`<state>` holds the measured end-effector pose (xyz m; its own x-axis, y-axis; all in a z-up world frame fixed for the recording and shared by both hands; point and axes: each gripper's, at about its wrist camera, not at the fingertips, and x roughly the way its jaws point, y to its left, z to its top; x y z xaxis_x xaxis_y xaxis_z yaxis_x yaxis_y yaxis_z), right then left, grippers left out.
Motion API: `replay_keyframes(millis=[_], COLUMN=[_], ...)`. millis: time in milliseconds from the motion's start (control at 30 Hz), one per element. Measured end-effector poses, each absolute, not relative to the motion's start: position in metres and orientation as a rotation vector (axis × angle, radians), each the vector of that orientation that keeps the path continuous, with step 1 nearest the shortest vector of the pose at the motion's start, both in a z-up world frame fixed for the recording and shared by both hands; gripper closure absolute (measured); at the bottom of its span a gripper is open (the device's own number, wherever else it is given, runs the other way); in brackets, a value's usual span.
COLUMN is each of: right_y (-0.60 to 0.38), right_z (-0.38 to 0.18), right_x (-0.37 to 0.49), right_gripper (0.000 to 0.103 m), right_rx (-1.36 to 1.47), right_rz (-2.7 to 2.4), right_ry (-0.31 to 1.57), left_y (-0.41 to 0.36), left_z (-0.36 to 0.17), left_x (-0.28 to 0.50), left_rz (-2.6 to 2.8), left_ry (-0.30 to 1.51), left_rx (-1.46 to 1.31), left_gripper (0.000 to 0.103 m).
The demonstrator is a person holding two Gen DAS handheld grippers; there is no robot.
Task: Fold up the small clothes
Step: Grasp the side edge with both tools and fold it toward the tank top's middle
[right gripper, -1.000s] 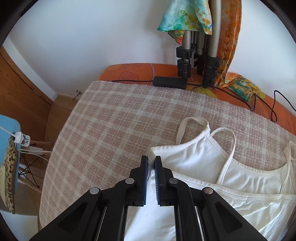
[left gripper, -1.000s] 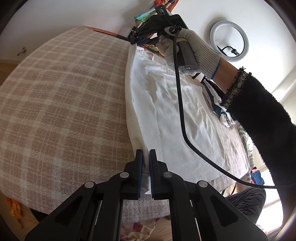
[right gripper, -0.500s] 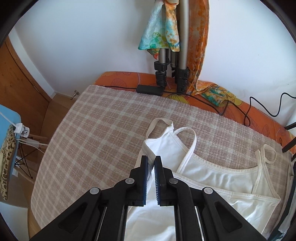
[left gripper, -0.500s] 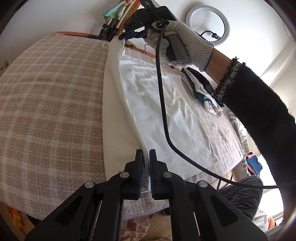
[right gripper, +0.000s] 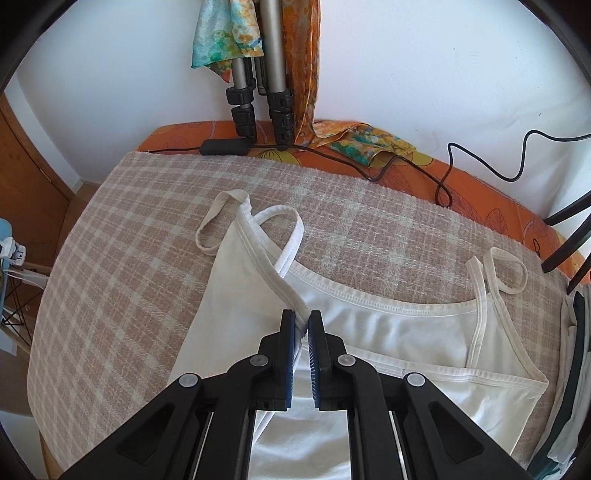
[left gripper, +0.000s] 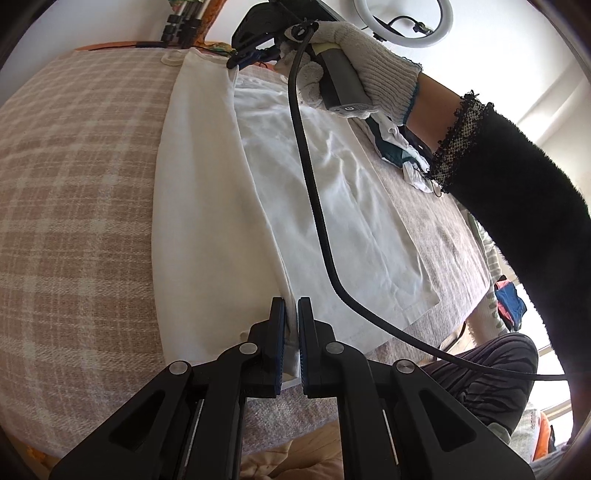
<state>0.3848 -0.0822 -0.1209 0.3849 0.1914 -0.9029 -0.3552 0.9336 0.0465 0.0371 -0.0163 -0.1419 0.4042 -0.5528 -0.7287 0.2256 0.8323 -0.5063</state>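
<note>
A white strappy camisole [left gripper: 332, 192] lies on a checked pink-beige blanket [left gripper: 74, 192]. My left gripper [left gripper: 291, 317] is shut on the hem end of its lifted side edge. My right gripper [right gripper: 301, 321] is shut on the same edge at the top near the strap, and shows in the left wrist view [left gripper: 240, 61] at the far end, held by a gloved hand. The gripped side panel [right gripper: 229, 288] is raised and angled over toward the garment's middle. Its straps [right gripper: 221, 221] lie on the blanket beyond the top edge.
A tripod [right gripper: 258, 92] with colourful scarves stands on the orange cover [right gripper: 480, 184] at the far edge, with a black adapter [right gripper: 225, 147] and cables. More clothes [left gripper: 399, 147] lie past the camisole. A ring light [left gripper: 402, 22] is by the wall.
Both grippers have carried the camisole's left side edge up and across toward its middle, so more of the underside of that panel now shows. Both stay shut on the fabric.
</note>
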Motion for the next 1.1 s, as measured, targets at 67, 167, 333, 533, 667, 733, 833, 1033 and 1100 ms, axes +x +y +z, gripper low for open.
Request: replay_keyframes(millis=[67, 167, 333, 533, 667, 733, 833, 1033, 1100], right_y=[-0.083, -0.083, -0.091, -0.123, -0.148, -0.159, -0.18, -0.228, -0.243], right_z=[-0.124, -0.128, -0.121, -0.105, -0.087, -0.076, -0.059, -0.033, -0.027], right_x=[0.386, 0.386, 0.379, 0.364, 0.347, 0.336, 0.319, 0.287, 0.279], right_gripper=[0.098, 0.094, 0.072, 0.067, 0.065, 0.061, 0.059, 0.059, 0.059], right_rx=[-0.164, -0.17, -0.163, -0.1, -0.066, -0.06, -0.023, 0.044, 0.052], right_rz=[0.353, 0.357, 0.358, 0.364, 0.375, 0.37, 0.38, 0.386, 0.384], right_ry=[1.122, 1.126, 1.074, 1.009, 0.968, 0.942, 0.916, 0.874, 0.86], left_y=[-0.02, -0.028, -0.036, -0.04, -0.044, -0.046, -0.052, -0.066, -0.073], left_z=[-0.142, -0.14, -0.139, -0.134, -0.126, -0.121, -0.114, -0.104, -0.104], left_x=[0.039, 0.04, 0.04, 0.038, 0.033, 0.032, 0.03, 0.025, 0.026], left_rz=[-0.51, -0.513, -0.498, -0.467, -0.447, -0.442, -0.446, -0.488, -0.507], left_ry=[1.052, 1.056, 1.072, 1.039, 1.0, 0.98, 0.951, 0.895, 0.889], left_rx=[-0.349, -0.315, -0.274, -0.22, -0.178, -0.166, -0.154, -0.143, -0.147], left_gripper=[0.098, 0.098, 0.089, 0.089, 0.088, 0.086, 0.085, 0.085, 0.085])
